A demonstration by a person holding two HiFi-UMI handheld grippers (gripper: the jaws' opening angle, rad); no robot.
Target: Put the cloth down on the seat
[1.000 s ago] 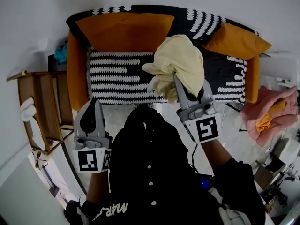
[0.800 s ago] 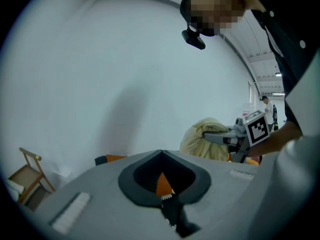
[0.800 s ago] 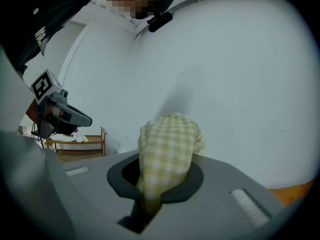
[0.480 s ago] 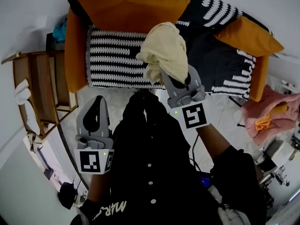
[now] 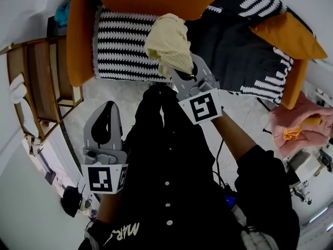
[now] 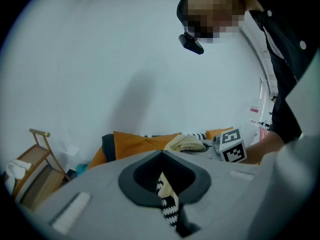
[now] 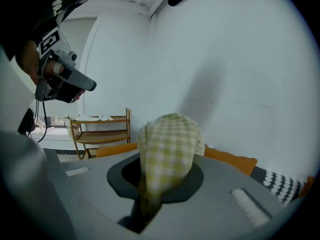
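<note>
**Head view.** The landmark is the orange sofa (image 5: 78, 46), whose seat (image 5: 125, 46) lies under a black-and-white patterned cover. The right gripper (image 5: 178, 71) stands at the seat's front edge, its jaws nearly together and clamped on the cloth (image 5: 169, 40). The cloth is a pale yellow bundle bunched over the middle of the seat. Whether it touches the seat cannot be confirmed. The left gripper (image 5: 110, 107) is off the sofa, over the floor in front of it. A wooden rack (image 5: 36, 87) stands beside one sofa arm, and a pink heap (image 5: 302, 124) lies off the other end. The cube on each gripper carries a black-and-white square marker with no letters. White lettering on the person's dark top (image 5: 127, 229) is upside down and cut off, so it is not legible.

**Left gripper view.** The left gripper (image 6: 167, 194) has its jaws drawn to a thin slit with nothing gripped. The seat cover's pattern shows through the slit. Beyond it, the cloth (image 6: 186, 143) stands level with the sofa (image 6: 135, 144) back, just beside the right gripper's marker cube.

**Right gripper view.** The right gripper (image 7: 147, 194) pinches the cloth (image 7: 167, 149), which is a yellow-and-white check fabric rising out of the jaws. The rack (image 7: 102, 131) and an orange cushion (image 7: 230, 160) lie behind it. No brand or label is visible.
</note>
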